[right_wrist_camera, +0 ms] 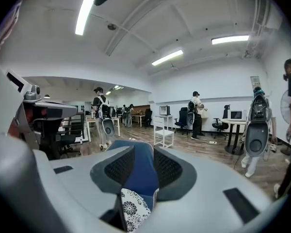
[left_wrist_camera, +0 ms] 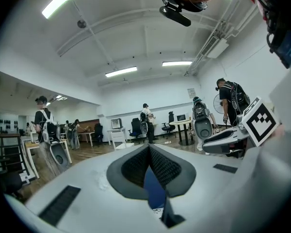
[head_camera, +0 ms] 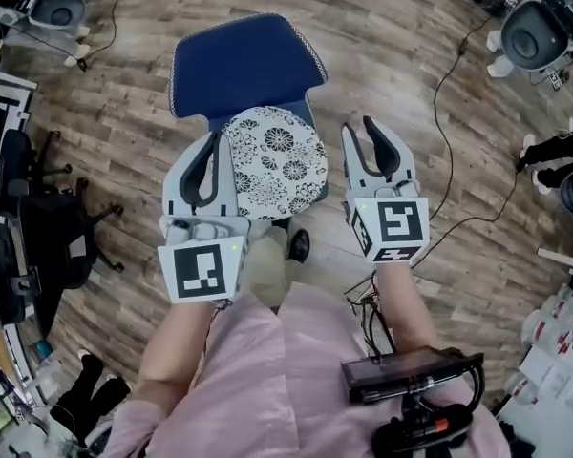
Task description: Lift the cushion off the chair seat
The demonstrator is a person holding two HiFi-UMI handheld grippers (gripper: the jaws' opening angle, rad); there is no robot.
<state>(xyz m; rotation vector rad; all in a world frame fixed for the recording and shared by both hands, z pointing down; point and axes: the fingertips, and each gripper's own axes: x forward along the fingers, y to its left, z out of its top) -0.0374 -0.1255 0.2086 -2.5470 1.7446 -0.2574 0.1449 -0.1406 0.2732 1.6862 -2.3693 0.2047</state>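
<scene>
A round white cushion with black flower print lies on the blue fabric chair. The left gripper (jaw tips together, empty) and the right gripper, jaws apart, flank it.

Bright even light from long white ceiling tube lamps high above the fingers; shadows soft. Gripper views fisheyed, black corners; foreground near fingers blurry.

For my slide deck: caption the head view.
Left gripper and right gripper poised either side of a floral cushion on a blue chair.
</scene>
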